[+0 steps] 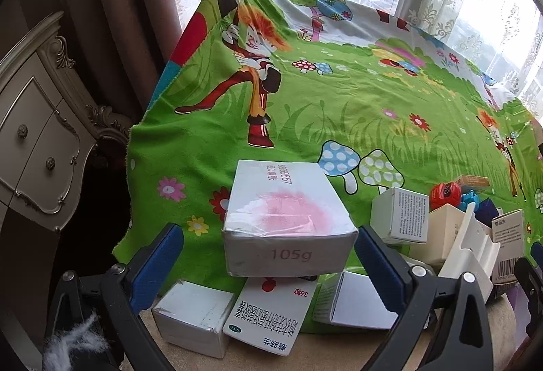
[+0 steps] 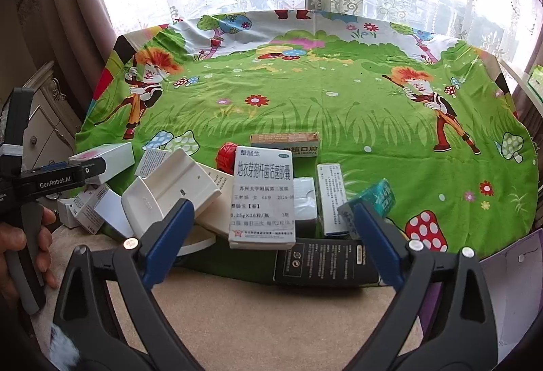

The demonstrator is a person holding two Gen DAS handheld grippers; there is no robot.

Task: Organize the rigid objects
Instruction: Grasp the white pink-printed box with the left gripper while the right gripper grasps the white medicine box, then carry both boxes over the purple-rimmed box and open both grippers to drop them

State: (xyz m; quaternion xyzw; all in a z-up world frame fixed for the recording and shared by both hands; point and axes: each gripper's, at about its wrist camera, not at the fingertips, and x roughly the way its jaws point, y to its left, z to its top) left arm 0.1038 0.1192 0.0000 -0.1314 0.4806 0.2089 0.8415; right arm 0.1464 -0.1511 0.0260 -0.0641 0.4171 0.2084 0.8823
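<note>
Lace-curtained windows stand behind a bench draped in a green cartoon cloth [image 2: 339,106], with boxes crowded along its near edge. Left gripper [image 1: 268,255] has its fingers apart on either side of a white box with a pink smudge [image 1: 288,218], not pressing it. Right gripper [image 2: 271,235] likewise has fingers apart around an upright medicine box [image 2: 263,198], clear of it.
</note>
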